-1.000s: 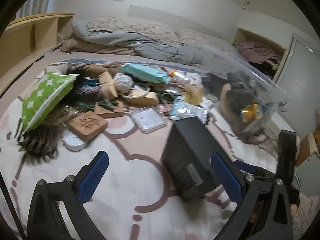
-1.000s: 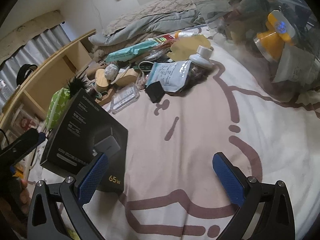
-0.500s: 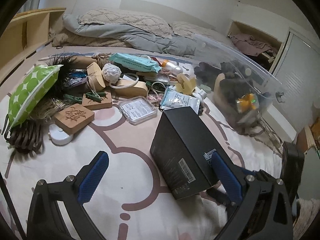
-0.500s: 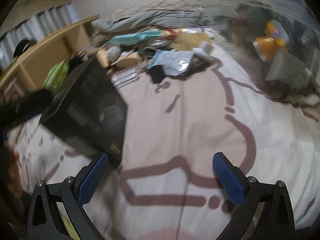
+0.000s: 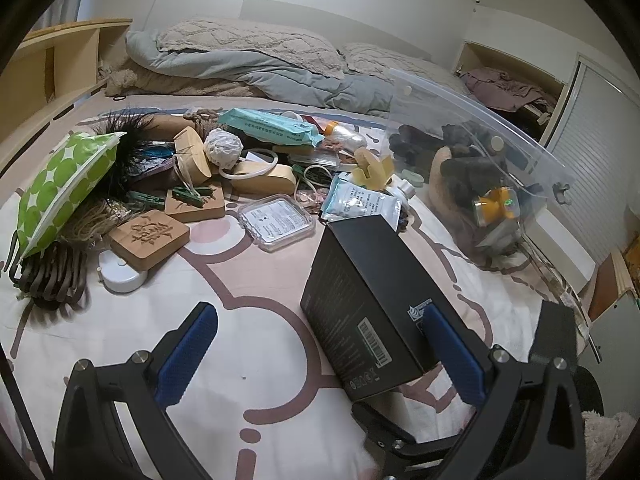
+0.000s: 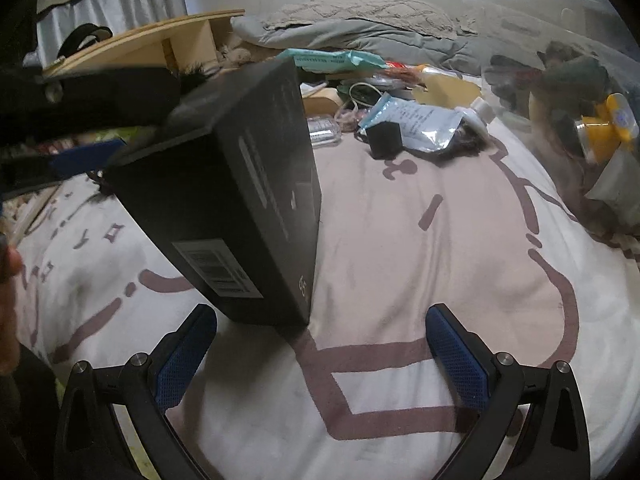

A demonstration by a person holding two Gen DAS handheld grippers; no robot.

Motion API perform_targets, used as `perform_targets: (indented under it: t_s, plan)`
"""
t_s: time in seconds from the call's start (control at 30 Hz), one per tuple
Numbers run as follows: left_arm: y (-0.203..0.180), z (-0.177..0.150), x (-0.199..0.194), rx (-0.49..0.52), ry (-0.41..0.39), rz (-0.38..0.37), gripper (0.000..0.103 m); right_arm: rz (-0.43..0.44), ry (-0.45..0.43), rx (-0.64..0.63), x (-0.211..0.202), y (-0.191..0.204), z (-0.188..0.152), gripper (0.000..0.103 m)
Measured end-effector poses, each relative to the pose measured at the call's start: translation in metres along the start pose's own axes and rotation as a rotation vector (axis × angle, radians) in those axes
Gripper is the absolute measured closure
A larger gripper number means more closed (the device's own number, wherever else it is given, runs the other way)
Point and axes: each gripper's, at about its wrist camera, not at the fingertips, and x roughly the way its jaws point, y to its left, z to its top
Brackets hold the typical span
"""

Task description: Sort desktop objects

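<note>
A black carton [image 5: 372,300] with a barcode label lies tilted on the patterned bed sheet [image 5: 260,280]. My left gripper [image 5: 320,356] is open wide, and its right finger pad [image 5: 452,352] overlaps the carton's near corner. In the right wrist view the carton [image 6: 240,184] stands on its lower edge, leaning left toward the left gripper's blue pad [image 6: 84,158]. My right gripper [image 6: 320,356] is open, with the carton's bottom corner just beyond its left finger [image 6: 186,356]. Nothing sits between the right pads.
A heap of small items lies further up the bed: a green dotted pouch [image 5: 64,184], wooden blocks [image 5: 150,238], a clear case [image 5: 276,220], a foil pouch [image 5: 362,202]. A clear plastic bin [image 5: 480,128] holding a yellow item [image 5: 494,204] stands at the right. Pillows and duvet [image 5: 260,60] lie behind.
Both grippers have closed in on the black carton. It now looms larger and more upright in the right wrist view, and the left gripper's right pad overlaps its corner.
</note>
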Motion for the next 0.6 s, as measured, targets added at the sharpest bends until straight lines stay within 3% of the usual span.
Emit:
perform_targets:
  t_s: [0.37,0.6]
  plan:
    - [0.000,-0.001,0.001,-0.004,0.003,-0.003,0.000,-0.023,0.037,-0.001,0.006,0.001,0.001,0.000]
    - [0.004,-0.001,0.002,-0.025,0.012,-0.018,0.000,0.026,-0.030,0.034,-0.005,0.001,0.004,0.000]
